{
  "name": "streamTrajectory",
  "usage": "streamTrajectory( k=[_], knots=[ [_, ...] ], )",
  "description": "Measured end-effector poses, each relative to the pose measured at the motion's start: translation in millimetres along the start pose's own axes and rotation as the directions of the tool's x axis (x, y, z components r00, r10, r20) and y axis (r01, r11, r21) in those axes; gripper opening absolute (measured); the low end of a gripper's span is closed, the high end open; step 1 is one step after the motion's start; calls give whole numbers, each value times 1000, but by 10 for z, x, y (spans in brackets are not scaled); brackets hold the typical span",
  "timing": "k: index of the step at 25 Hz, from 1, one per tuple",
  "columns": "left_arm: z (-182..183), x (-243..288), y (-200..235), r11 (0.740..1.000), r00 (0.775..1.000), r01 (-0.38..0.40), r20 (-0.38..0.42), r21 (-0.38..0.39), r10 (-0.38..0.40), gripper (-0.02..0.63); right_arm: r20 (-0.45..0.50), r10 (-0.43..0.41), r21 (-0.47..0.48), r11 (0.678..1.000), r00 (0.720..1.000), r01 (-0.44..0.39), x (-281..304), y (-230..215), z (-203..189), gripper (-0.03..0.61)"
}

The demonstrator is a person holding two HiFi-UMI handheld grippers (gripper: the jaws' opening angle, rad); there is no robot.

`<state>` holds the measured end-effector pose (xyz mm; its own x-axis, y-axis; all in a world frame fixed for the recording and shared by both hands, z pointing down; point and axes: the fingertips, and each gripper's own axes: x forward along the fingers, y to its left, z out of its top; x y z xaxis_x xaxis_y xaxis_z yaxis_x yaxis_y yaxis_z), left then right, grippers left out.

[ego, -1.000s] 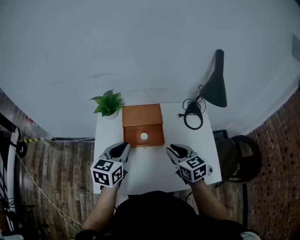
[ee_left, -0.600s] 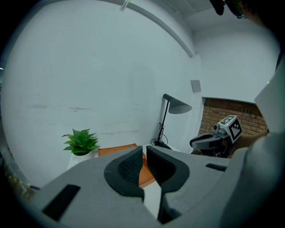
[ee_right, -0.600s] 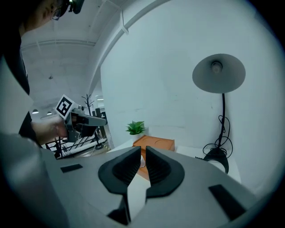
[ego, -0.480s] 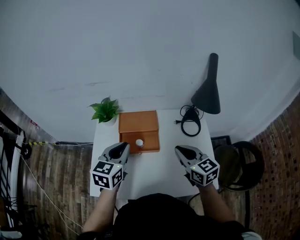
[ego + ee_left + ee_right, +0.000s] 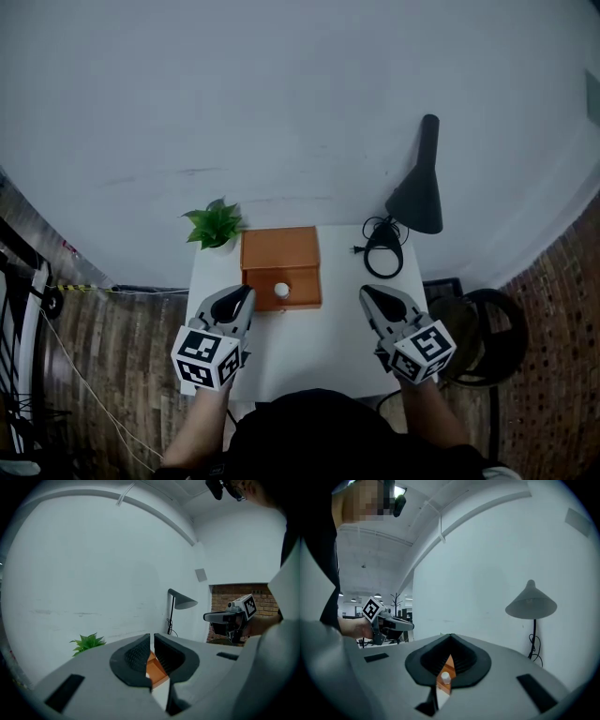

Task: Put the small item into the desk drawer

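A plain white wall [image 5: 281,94] rose behind a small white desk [image 5: 319,347], whose near edge was hidden by the person's body. A black lamp [image 5: 419,187] stood at the back right. An orange drawer unit [image 5: 279,248] sat at the back, its drawer [image 5: 305,291] pulled open toward the person. A potted plant [image 5: 216,225] and a coiled cable [image 5: 382,255] flanked it. The left gripper [image 5: 242,296] and right gripper [image 5: 367,294] hovered either side, both closed and empty, probably because the small white item [image 5: 281,291] already lay in the drawer. It was too small to identify.
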<state>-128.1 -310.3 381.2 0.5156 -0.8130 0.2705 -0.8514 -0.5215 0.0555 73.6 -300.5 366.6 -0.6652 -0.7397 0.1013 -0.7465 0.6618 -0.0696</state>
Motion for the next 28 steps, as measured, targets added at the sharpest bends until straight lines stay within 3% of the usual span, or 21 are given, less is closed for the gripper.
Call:
streamTrajectory(
  k=[11,16,22,28],
  knots=[
    [19,-84,423,995,994,-103,40,-12,103,35,138,-20,31,999,990,16,233,45,285,3],
    [9,88,326,998,998,-54,29,11,54,35,125,25,-34,999,992,-21,458,201,358,3],
    [50,170,362,998,997,-63,42,4,62,35,82,-51,-46,997,995,55,552,155,248,3],
    [-197,197,437,996,996,-88,6,8,88,35,50,-74,-17,997,996,75,583,126,4,3]
  ],
)
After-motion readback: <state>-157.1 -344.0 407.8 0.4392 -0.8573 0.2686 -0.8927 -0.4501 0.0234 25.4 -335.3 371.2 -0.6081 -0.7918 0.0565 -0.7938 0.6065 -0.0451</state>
